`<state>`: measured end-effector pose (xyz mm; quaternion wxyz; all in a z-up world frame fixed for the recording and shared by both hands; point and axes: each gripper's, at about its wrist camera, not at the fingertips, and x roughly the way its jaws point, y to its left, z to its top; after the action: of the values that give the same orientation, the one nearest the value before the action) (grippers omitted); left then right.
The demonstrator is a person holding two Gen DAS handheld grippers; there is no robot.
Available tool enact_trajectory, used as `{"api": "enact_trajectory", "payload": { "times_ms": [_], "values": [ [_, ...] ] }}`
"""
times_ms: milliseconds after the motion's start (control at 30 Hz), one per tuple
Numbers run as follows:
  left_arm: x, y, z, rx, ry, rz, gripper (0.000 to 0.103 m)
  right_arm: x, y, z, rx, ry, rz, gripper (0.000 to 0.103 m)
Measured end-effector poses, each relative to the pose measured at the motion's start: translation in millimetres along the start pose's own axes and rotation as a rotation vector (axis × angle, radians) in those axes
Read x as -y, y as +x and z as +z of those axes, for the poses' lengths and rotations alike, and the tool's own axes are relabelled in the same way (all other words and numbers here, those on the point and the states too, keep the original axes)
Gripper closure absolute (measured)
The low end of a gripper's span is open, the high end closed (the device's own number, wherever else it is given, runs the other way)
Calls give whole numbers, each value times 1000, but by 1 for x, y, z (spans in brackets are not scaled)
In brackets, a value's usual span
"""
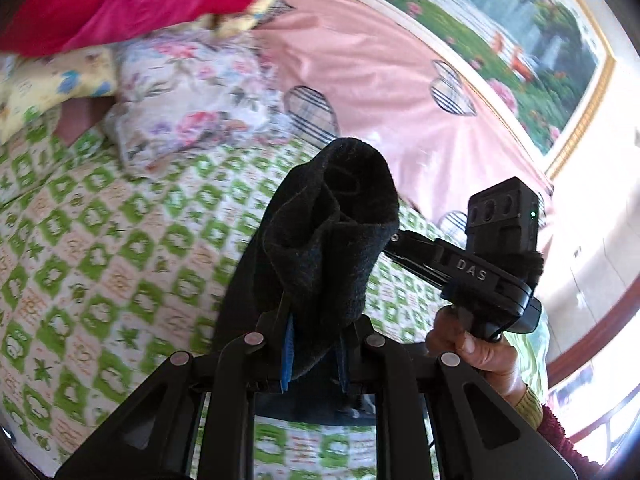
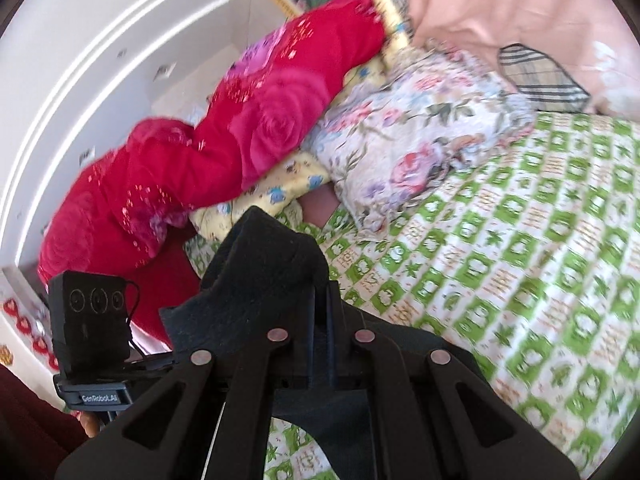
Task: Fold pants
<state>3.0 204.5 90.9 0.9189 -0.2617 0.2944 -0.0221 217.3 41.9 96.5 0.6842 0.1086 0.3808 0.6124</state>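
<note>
We're over a bed [image 1: 100, 240] here, green-and-white patterned sheet spread wide, a pink quilt [image 1: 380, 92] with plaid hearts behind it, and a big garden painting [image 1: 500, 32] on the wall.

Now the pants [image 1: 332, 232]: dark, thick, fuzzy-looking fabric, lifted clear of the sheet and bunched up at both tools, the rest hanging down towards the bed. This looks like soft, limp cloth with some weight to it, probably a knit or fleece. It won't slip much, but it will sag and fold wherever it isn't supported. Best held at an edge or corner, waistband or hem, one hold on each side so the cloth stays spread between them.

The left tool [image 1: 312, 344] has its jaws drawn in narrow with a thick wad of the fabric pinched between them, blue pads [image 1: 287, 354] showing at the side. The right tool [image 2: 318, 320] is clamped right down on another bunch of the same dark cloth, which humps up over its fingers.

In the left view, the person's hand [image 1: 480, 348] grips the right tool's handle. A floral pillow [image 2: 420, 132], a yellow cushion [image 2: 280, 188] and a red rose-print blanket [image 2: 224, 140] are heaped at the head of the bed, well apart from the pants.
</note>
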Motion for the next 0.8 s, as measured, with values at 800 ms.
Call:
{"api": "enact_trajectory", "payload": {
  "times_ms": [800],
  "values": [
    [127, 97, -71, -234, 231, -90, 87, 75, -125, -72, 141, 172, -124, 98]
  ]
}}
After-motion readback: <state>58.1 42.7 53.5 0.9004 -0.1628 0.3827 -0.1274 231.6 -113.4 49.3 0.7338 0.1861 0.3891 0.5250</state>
